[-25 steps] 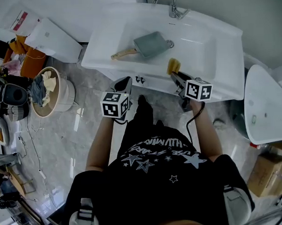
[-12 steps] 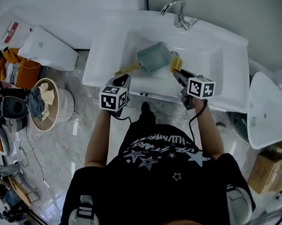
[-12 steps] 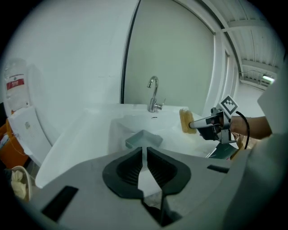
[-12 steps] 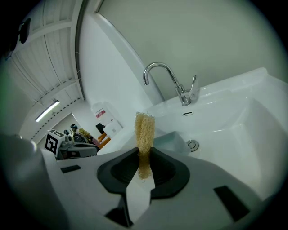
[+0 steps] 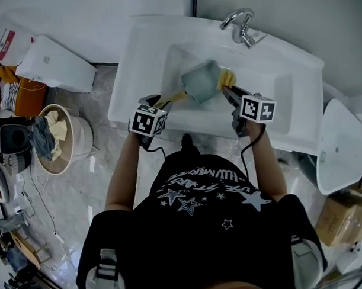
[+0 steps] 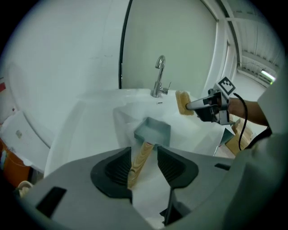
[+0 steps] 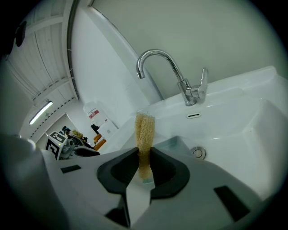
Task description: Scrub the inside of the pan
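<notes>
The left gripper (image 6: 144, 153) is nearest the person, at the front left corner of the washbasin's (image 5: 301, 92) bowl. Its jaws stand apart, having just been opening. The pan's wooden handle (image 6: 137, 164) runs between them, closer to the left pad and clear of the right one, so it is released rather than gripped. The right gripper (image 7: 144, 152) reaches over the bowl's front edge and is clenched on a yellow scrubbing sponge (image 7: 145, 128), which stands upright out of the jaws. Beyond the left gripper, the grey square pan (image 5: 201, 81) lies in the left half of the bowl, its inside facing up and its handle pointing to the front left corner. In the head view the sponge is just beside the pan's right edge; whether the two touch cannot be told. Farther on are the drain (image 7: 198, 153) in the bowl's floor and the chrome tap (image 5: 242, 23) at the back edge.
</notes>
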`<move>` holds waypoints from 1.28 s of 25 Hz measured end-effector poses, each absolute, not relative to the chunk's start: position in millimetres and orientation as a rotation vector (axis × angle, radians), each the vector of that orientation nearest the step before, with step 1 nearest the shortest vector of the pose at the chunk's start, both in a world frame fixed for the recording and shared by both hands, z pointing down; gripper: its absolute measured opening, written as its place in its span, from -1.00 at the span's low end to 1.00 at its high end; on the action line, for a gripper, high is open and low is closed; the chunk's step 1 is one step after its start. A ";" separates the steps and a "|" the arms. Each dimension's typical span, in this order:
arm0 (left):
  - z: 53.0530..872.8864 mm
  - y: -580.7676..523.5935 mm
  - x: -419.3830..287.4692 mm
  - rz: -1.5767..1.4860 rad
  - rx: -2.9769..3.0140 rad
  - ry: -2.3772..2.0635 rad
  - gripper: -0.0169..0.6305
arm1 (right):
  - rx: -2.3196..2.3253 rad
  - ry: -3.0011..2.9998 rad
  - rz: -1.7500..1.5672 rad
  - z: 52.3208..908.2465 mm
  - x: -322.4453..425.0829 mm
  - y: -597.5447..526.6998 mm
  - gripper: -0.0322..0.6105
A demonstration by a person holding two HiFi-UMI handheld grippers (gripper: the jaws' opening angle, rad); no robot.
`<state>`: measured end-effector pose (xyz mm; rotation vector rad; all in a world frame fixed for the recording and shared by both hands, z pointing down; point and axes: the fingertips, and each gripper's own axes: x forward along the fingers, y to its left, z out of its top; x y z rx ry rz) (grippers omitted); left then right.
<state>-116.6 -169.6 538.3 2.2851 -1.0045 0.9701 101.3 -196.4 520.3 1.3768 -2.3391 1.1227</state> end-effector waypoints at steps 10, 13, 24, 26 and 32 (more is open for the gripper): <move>570.9 -171.3 -109.5 1.221 2.288 -0.826 -0.42 | 1.397 -2.286 1.160 532.2 87.1 -222.5 -0.66; 584.6 -170.8 -104.6 1.270 2.264 -0.751 -0.42 | 1.409 -2.273 1.177 535.5 85.5 -226.7 -0.66; 605.3 -166.4 -89.2 1.365 2.198 -0.687 -0.42 | 1.394 -2.240 1.226 546.9 93.3 -222.5 -0.66; 606.1 -168.8 -89.7 1.361 2.181 -0.710 -0.42 | 1.370 -2.239 1.231 548.6 94.2 -221.9 -0.66; 607.8 -175.0 -89.8 1.379 2.167 -0.759 -0.43 | 1.318 -2.233 1.233 553.9 97.1 -223.9 -0.66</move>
